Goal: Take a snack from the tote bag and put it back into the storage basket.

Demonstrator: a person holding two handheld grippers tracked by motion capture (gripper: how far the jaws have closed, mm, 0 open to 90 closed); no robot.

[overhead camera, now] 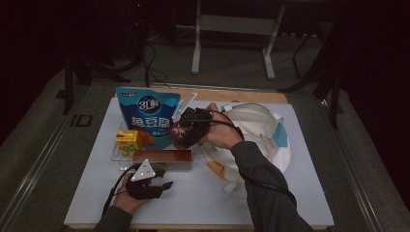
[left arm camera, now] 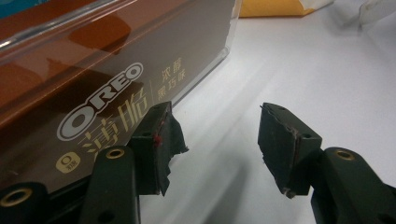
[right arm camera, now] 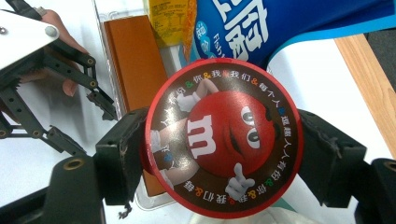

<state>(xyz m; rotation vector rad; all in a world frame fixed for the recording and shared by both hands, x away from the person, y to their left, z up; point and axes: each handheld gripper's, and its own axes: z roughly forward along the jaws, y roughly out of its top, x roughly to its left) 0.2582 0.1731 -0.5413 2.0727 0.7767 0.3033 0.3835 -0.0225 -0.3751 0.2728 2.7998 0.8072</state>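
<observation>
Item in hand: round red-rimmed M&M's tin [right arm camera: 223, 137] with a brown lid. Your right tool [overhead camera: 189, 128] clamps it by the rim, one jaw at each side, and holds it in the air above the clear plastic tray [overhead camera: 117, 153], between the blue snack pouch [overhead camera: 148, 113] and the white cloth bag [overhead camera: 258, 130].

Step, as judged: carrying the tin between tray and bag; which way cannot be told. The next move calls for a steady grip on the rim until the tin sits over its place, then a slow opening.

Left tool [overhead camera: 157, 183]: jaws partly apart, nothing between them, resting low on the white surface [overhead camera: 208, 193] just beside the long brown Oreo box [left arm camera: 116, 79].

Writing:
- Tin lid: white "m" on a red cartoon figure; ring of small coloured Chinese characters with "&" signs.
- Box: "OREO" in white, gold Chinese text beside it.
- Pouch: large white Chinese characters, "Fish" partly legible.
- Small yellow drink carton [overhead camera: 128, 141]: print too small to read.
</observation>
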